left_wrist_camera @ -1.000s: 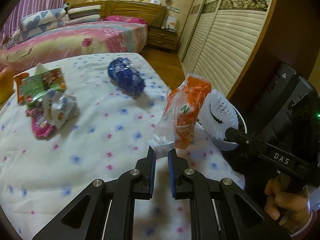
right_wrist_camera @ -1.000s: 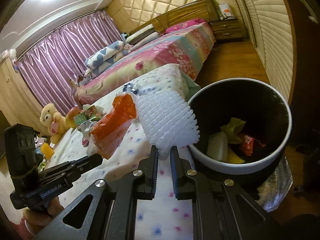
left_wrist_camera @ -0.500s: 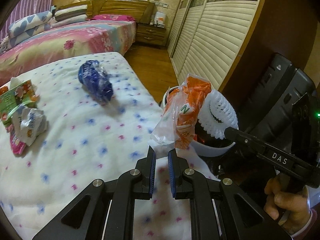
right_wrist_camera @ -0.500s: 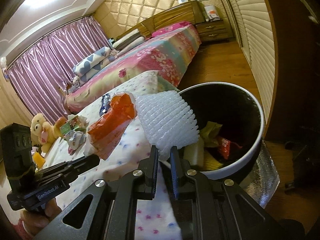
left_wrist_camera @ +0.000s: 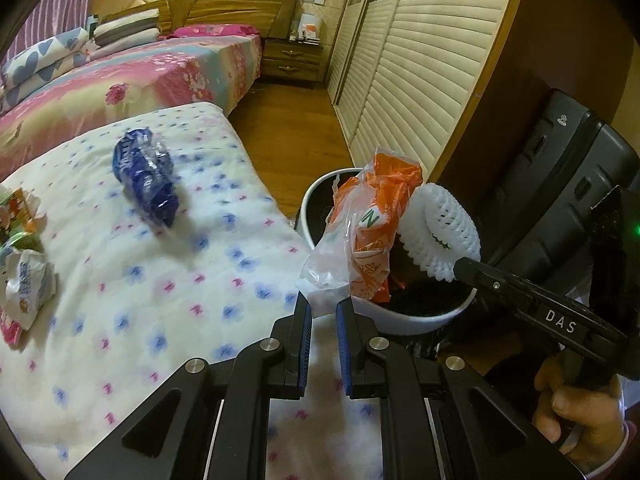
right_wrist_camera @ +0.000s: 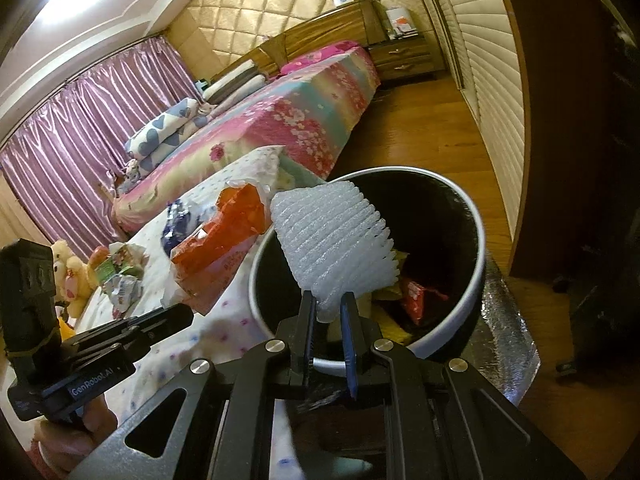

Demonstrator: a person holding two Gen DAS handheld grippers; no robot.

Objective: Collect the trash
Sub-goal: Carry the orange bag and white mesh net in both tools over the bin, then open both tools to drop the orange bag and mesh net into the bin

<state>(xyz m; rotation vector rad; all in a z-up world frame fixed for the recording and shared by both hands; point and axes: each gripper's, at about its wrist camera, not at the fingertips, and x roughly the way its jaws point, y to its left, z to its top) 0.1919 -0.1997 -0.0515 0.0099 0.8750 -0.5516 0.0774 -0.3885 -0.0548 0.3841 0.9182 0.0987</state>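
The left claw [left_wrist_camera: 324, 312] is clamped on the clear tail of an orange snack wrapper [left_wrist_camera: 376, 236], which stands up from the pads and leans right over the near-left rim of the trash bin [left_wrist_camera: 416, 322]. The right claw [right_wrist_camera: 329, 312] is pinched on the bottom edge of a white foam fruit net [right_wrist_camera: 334, 240], which fans out above the bin's open mouth. Both pieces sit close together, the wrapper just left of the net. The bin, white outside and dark inside, stands on the floor against the right edge of the mattress and already holds yellow and red scraps.

The likely trouble is in the drop. The wrapper hangs over the rim rather than the middle, so, let go here, it could catch on the edge and slide onto the mattress or floor. The thin film may also cling to the pads. The foam net is light and springy and might bounce off the scraps or the rim. With both claws this close, one could knock the other's load.

The dotted mattress [left_wrist_camera: 160, 280] stretches left, with a crumpled blue wrapper [left_wrist_camera: 146, 178] in the middle and more wrappers [left_wrist_camera: 24, 280] at the far left. Beyond lie a floral bed, a wooden headboard, a nightstand, a louvred wardrobe on the right, purple curtains and wooden flooring.
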